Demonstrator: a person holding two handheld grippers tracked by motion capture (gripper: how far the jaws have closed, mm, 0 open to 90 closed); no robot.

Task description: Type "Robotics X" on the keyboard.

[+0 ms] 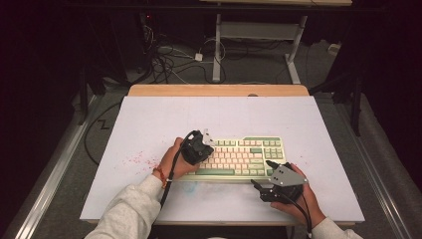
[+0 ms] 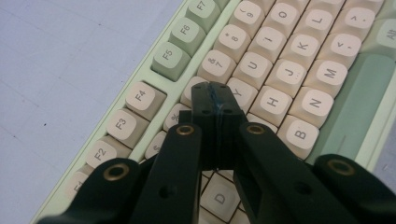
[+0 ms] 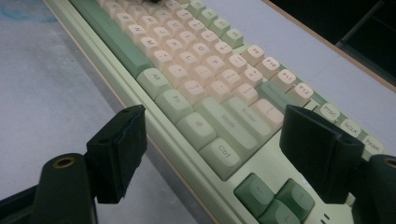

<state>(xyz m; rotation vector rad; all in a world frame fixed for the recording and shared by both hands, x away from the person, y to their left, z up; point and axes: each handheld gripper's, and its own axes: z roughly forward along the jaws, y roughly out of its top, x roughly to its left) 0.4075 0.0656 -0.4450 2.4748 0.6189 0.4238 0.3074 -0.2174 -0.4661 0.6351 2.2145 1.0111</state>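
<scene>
The left gripper (image 2: 215, 100) has its jaws closed flat against each other, with nothing between them. Its joined tip sits over the number row of the keyboard (image 2: 299, 70), just above the Y key (image 2: 243, 91) and beside the key marked 7 (image 2: 215, 65); whether the tip presses a key cannot be told. In the high view the left gripper (image 1: 198, 146) stands over the left part of the keyboard (image 1: 244, 157), carried by the person's left hand (image 1: 171, 160).

The right gripper (image 3: 224, 154) has its jaws spread wide and holds nothing. One jaw hangs over the bare table (image 3: 42, 107) off the keyboard's near edge; the other stands over the keyboard's right end, near the Ctrl key (image 3: 222, 156) and the green arrow keys (image 3: 275, 198). In the high view the right gripper (image 1: 261, 177) lies at the keyboard's near right corner, carried by the right hand (image 1: 298, 199).

The keyboard, pale green with cream and green caps, lies flat on the white table (image 1: 149, 119), somewhat nearer the person's edge. A patch of red specks (image 1: 137, 160) marks the table left of the left hand.
</scene>
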